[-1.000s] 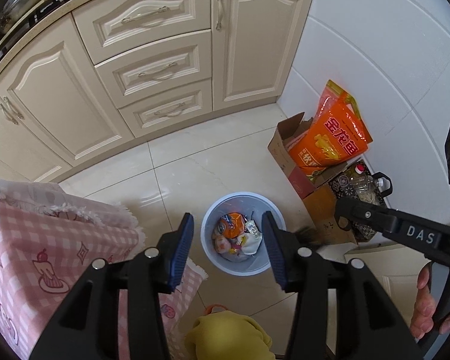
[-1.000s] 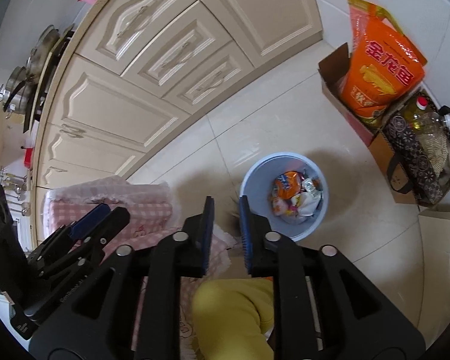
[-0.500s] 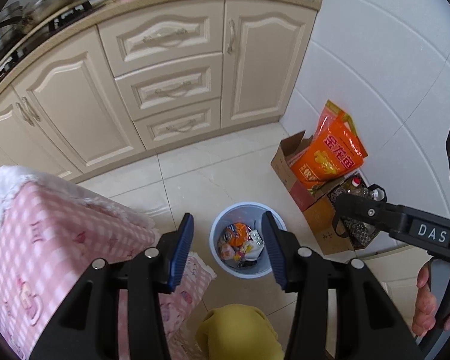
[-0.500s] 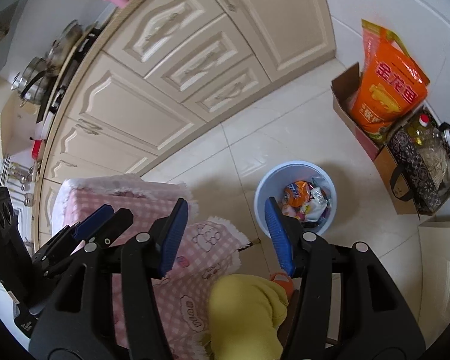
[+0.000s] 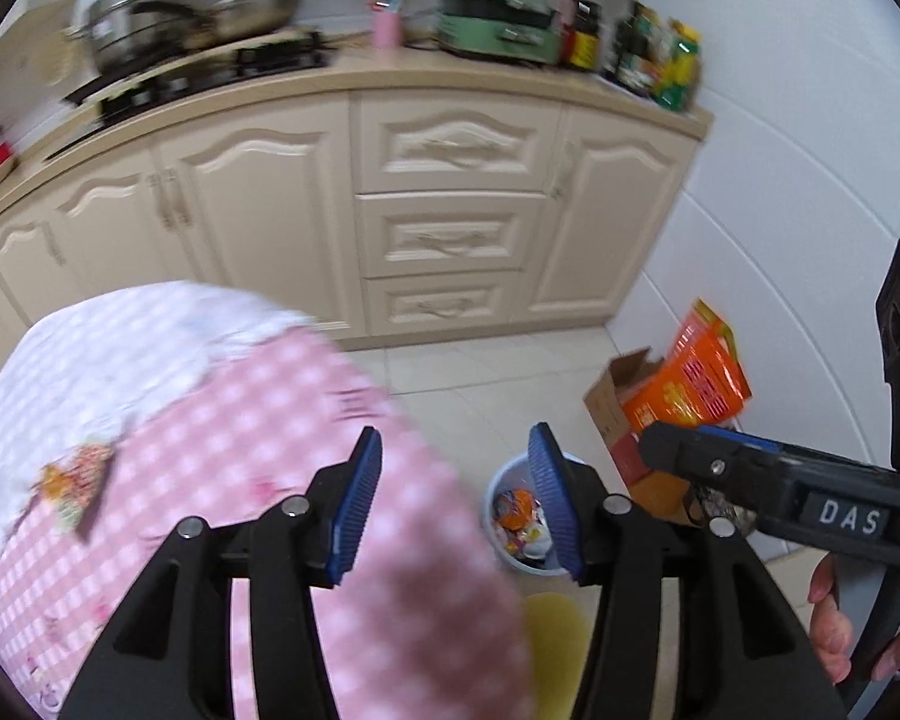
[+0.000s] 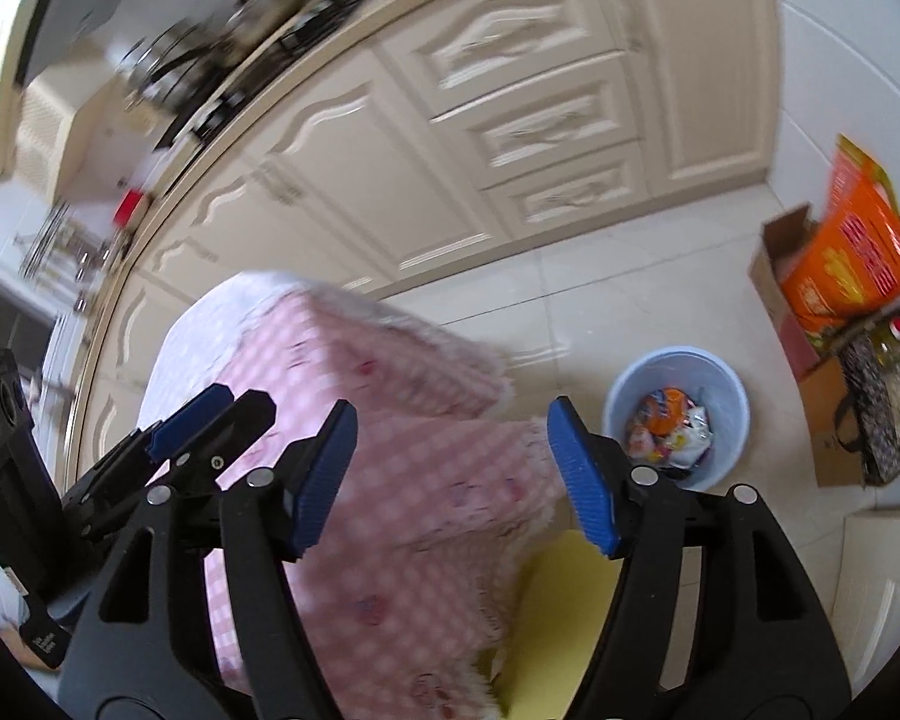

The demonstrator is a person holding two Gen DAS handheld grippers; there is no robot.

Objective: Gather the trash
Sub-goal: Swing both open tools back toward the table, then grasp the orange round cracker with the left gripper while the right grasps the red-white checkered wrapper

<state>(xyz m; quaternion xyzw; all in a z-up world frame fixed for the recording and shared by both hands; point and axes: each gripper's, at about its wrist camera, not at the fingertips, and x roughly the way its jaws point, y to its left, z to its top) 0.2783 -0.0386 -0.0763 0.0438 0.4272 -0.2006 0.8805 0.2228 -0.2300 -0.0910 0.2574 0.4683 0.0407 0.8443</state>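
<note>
Cream kitchen cabinets (image 5: 450,210) are curving along the back of the room, with pots on a stove (image 5: 198,60), a pink cup (image 5: 387,30), a green appliance (image 5: 498,27) and a row of bottles (image 5: 654,60) sitting on the bench (image 5: 330,81) above them. White floor tiles (image 6: 600,282) are running up to a white tiled wall.

Nearer the cameras, a table under a pink checked cloth (image 5: 258,468) is filling the lower left of both views. On that cloth, in the left wrist view, a small colourful wrapper (image 5: 78,480) is lying flat, well to the left of the left tongs (image 5: 453,501). Those tongs are opening, their blue pads (image 5: 357,504) standing apart with nothing between them.

The right tongs (image 6: 453,474) are also opening, wide apart and empty, hanging over the edge of the cloth. A hand (image 5: 834,624) is gripping their handle at the right border of the left wrist view.

A pale blue bin (image 6: 678,414) is standing on the floor just beyond the table's corner, already holding a heap of bright wrappers (image 6: 669,426). To its right, against the wall, an orange bag (image 6: 846,258) is leaning in an open cardboard box (image 6: 774,276), and a dark patterned bag (image 6: 882,402) is sitting beside it. Something yellow (image 6: 570,612) is showing low between the table and the bin; what it is cannot be made out.
</note>
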